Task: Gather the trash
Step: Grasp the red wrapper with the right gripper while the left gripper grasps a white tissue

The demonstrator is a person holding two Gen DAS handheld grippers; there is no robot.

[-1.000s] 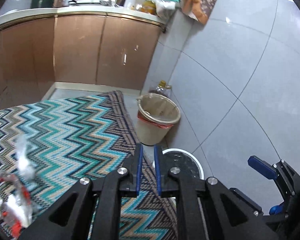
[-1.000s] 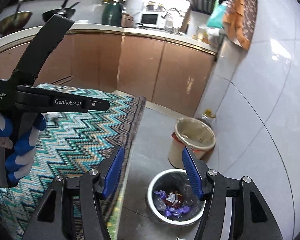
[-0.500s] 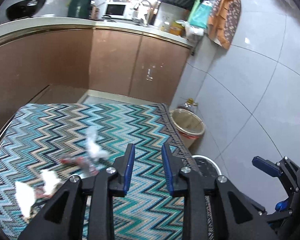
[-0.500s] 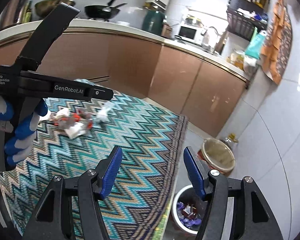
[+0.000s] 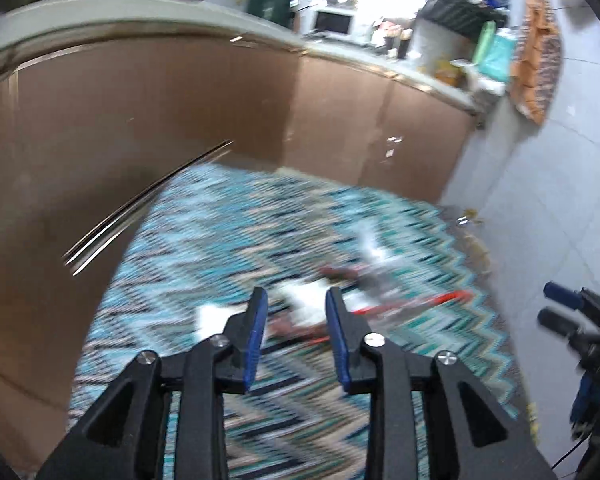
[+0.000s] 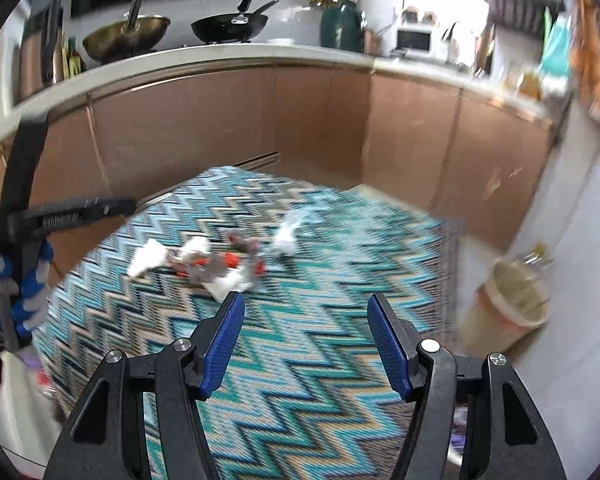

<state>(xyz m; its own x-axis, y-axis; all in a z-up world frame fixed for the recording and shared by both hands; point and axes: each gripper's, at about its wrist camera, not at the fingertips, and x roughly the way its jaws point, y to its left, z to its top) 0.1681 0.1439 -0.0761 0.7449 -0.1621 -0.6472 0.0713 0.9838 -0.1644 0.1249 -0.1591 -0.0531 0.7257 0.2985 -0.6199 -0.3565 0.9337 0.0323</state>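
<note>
Hovering both grippers over table trash (image 6: 220,264); left gripper (image 5: 296,320) jaws slightly apart, right gripper (image 6: 305,334) jaws wide, both empty.

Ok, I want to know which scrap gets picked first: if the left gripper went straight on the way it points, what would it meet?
Probably the crumpled white paper scrap framed between the open left gripper fingers, lying on the teal zigzag-patterned cloth. The picture is blurred, so depth is uncertain.

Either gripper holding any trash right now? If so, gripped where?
Nothing held. Left gripper and right gripper are both open and empty; crumpled white and red wrappers lie on the zigzag-patterned tablecloth.
</note>
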